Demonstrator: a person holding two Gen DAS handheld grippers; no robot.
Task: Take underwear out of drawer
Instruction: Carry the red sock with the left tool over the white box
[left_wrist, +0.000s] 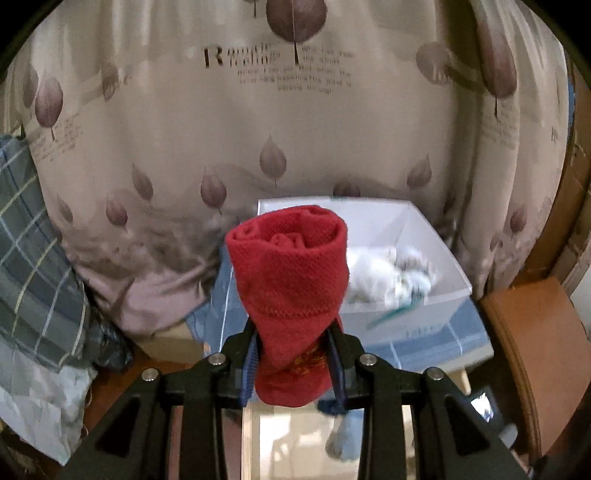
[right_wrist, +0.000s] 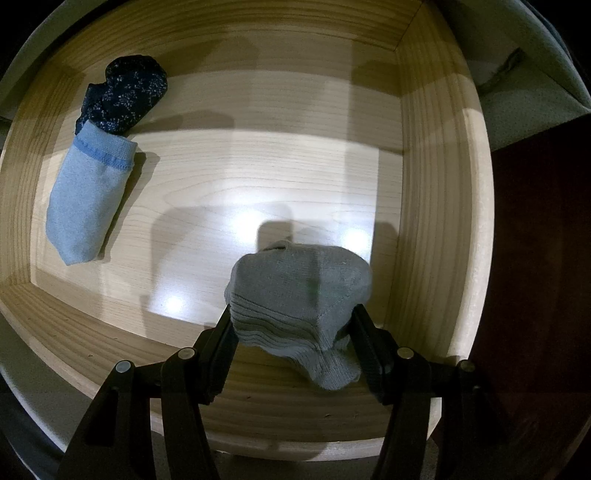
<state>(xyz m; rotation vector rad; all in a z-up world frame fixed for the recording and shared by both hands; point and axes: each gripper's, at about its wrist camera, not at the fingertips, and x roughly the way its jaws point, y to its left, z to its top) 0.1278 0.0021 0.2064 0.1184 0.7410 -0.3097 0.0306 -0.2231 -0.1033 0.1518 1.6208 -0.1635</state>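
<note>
While the left tool (left_wrist: 293, 354) clamps the red roll (left_wrist: 291, 280) short of the white bin (left_wrist: 424, 236) ahead, the right tool (right_wrist: 295, 332) pinches the grey roll (right_wrist: 299, 291) over the drawer (right_wrist: 258, 177); its off-centre bite may let it slip back.

Left toward curtain (left_wrist: 236, 122), right into drawer (right_wrist: 439, 206)
</note>
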